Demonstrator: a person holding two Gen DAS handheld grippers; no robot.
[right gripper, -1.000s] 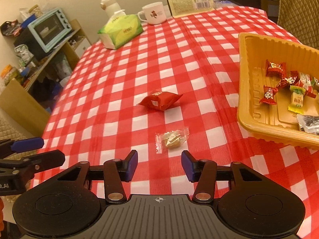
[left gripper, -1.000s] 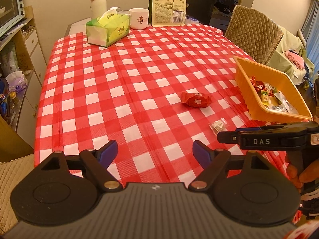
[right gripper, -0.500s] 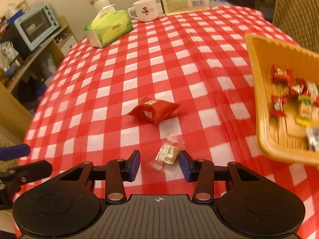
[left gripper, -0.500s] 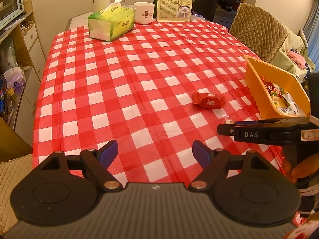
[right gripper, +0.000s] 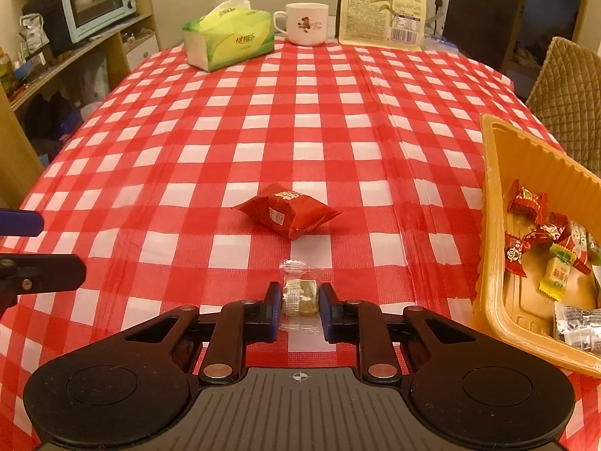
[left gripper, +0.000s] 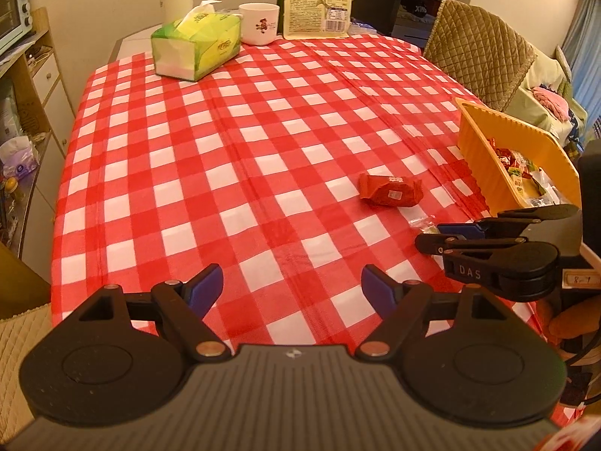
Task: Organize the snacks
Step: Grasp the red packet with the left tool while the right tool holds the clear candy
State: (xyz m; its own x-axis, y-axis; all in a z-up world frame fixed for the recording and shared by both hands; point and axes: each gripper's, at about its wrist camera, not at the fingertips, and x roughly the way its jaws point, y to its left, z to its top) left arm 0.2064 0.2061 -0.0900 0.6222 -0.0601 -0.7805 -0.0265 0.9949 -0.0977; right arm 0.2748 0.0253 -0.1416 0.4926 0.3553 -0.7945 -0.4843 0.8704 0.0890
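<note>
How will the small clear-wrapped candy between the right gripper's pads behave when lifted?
Probably light: the small clear-wrapped candy is tiny between the right gripper pads. Its loose film ends will likely flop and crinkle. The glossy film may slip, though the solid block looks squarely pinched.

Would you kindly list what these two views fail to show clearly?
- Yellow tray: its right part is cut by the right wrist view's edge.
- Clear-wrapped candy: in the left wrist view the right tool mostly hides it.
- Sunflower bag: its print is too small to read.
</note>
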